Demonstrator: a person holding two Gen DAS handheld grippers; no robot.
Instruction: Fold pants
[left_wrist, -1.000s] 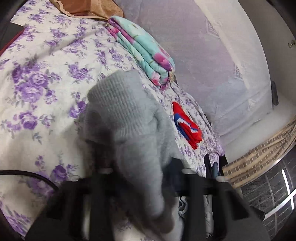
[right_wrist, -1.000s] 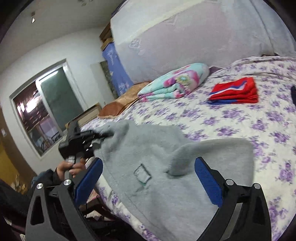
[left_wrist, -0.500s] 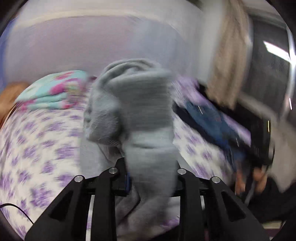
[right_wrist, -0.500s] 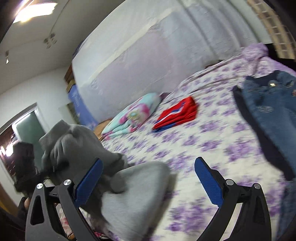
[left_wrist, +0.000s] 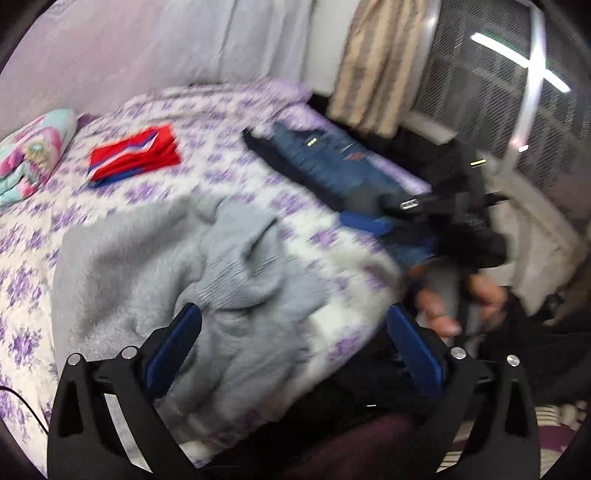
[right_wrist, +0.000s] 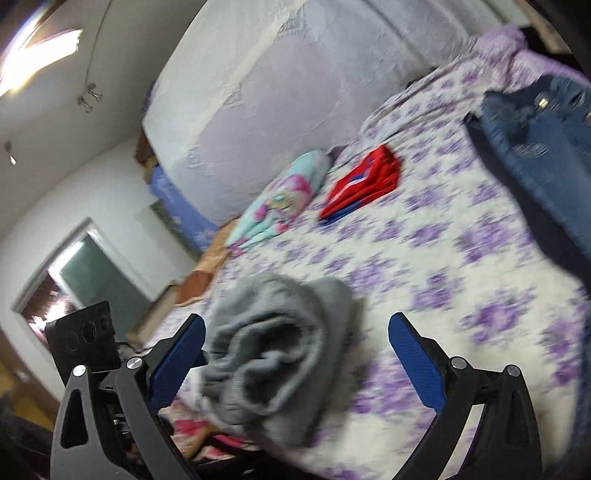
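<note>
the grey pants (left_wrist: 166, 266), clamped in the left gripper (left_wrist: 291, 347) half a second earlier, had been dropped in a bundle at the near edge of the floral bed (left_wrist: 229, 177), both grippers' fingers spread apart, right gripper (right_wrist: 295, 354) empty, suggesting a fold was finished.

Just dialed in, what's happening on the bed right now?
Both grippers are open and holding nothing. The left gripper faces the grey pants, which lie bunched near the bed edge. The right gripper is open over the same heap. Jeans lie unfolded farther along; a red folded garment sits behind.
</note>
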